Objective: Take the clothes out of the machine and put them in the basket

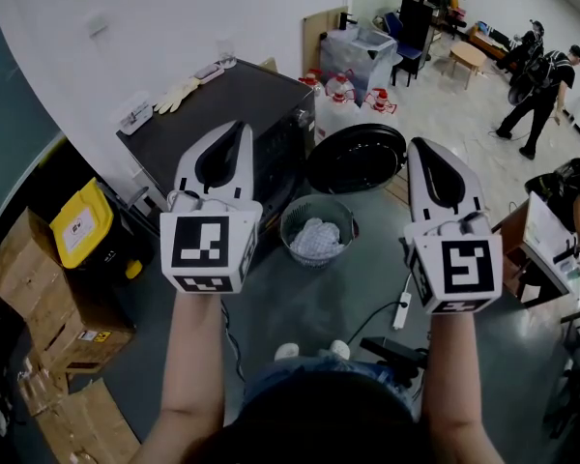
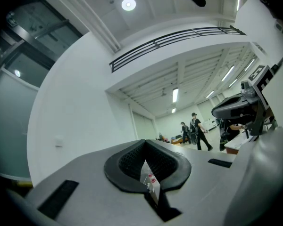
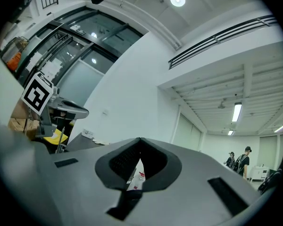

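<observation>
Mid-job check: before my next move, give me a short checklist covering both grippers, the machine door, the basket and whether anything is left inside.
1. Left gripper empty, jaws together: ok.
2. Right gripper empty, jaws together: ok.
3. Machine has its door swung open: ok.
4. Basket stands on the floor by the machine, white clothes in it: ok.
5. Machine emptied: cannot tell, its inside shows in no view.
6. Power strip lies on the floor near the feet: not ok, step with care.

The grey floor (image 1: 304,303) bears the basket (image 1: 318,200), machine (image 1: 234,104) and cardboard boxes (image 1: 48,288).
</observation>
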{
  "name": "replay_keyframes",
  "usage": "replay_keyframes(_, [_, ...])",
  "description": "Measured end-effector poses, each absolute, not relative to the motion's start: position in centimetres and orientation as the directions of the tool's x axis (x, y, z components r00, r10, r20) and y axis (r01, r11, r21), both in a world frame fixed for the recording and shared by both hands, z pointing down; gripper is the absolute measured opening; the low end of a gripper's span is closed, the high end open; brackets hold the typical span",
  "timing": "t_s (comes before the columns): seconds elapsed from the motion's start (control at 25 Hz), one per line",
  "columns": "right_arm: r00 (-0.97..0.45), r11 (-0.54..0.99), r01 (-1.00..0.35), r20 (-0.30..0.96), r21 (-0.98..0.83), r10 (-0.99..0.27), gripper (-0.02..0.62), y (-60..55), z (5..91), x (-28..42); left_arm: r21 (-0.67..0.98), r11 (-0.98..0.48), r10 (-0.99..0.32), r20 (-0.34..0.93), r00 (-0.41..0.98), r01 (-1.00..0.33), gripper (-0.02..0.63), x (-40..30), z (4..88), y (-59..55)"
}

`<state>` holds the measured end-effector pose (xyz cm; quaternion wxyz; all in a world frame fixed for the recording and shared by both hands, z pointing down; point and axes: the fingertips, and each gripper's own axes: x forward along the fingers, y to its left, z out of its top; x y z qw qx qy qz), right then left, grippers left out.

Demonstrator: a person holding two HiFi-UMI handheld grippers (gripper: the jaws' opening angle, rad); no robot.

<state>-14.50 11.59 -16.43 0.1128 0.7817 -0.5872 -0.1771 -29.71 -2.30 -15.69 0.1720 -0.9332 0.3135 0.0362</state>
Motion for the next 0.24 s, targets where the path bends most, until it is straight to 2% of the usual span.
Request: replay_keyframes(0.24, [0.253, -0.286, -0.88, -0.135, 0.38, -0.958, 0.003, 11.79, -16.74, -14.37, -0.314, -0.742, -0.57, -0.171, 0.804, -0.593, 0.002, -29.52, -15.7, -1.92])
